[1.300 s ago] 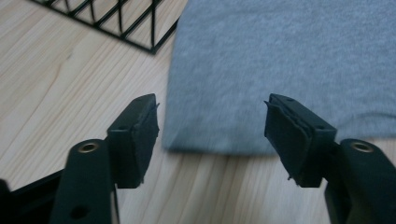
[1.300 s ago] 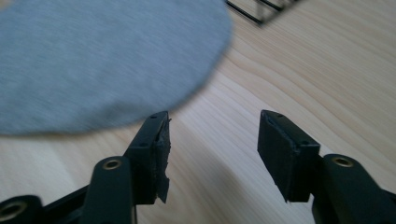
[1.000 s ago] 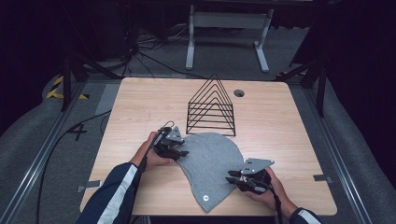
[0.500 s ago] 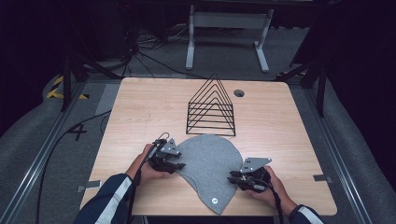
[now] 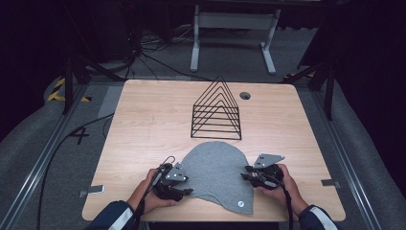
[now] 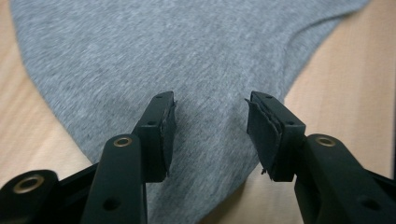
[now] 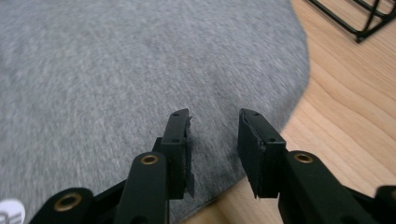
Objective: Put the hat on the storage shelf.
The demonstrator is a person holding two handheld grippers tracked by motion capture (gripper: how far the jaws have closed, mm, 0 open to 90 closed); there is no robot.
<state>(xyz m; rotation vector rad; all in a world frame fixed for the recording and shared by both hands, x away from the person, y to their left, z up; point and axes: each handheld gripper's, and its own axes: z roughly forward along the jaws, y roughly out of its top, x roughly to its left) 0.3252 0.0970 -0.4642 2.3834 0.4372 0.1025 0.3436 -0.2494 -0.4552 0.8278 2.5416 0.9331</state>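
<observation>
A grey knit cloth [image 5: 215, 175] lies flat on the wooden table [image 5: 153, 124], with a small white label [image 5: 240, 204] near its front corner. My left gripper [image 5: 186, 186] rests at the cloth's left edge. In the left gripper view its jaws stand apart over the cloth [image 6: 140, 56], gripping nothing [image 6: 210, 135]. My right gripper [image 5: 245, 175] sits at the cloth's right edge. Its jaws have just been opening and stand apart above the cloth [image 7: 116, 70], with nothing pinched between them [image 7: 214, 149].
A black wire rack [image 5: 216, 110] of triangular frames stands behind the cloth, mid-table. A round cable hole [image 5: 245, 95] lies to the rack's right. Tape marks [image 5: 91, 190] sit near the table's front corners. Bare wood spreads to the left and right.
The left gripper has slid along the cloth's left edge toward the table's front. The right gripper has shifted slightly and its jaws have parted.
</observation>
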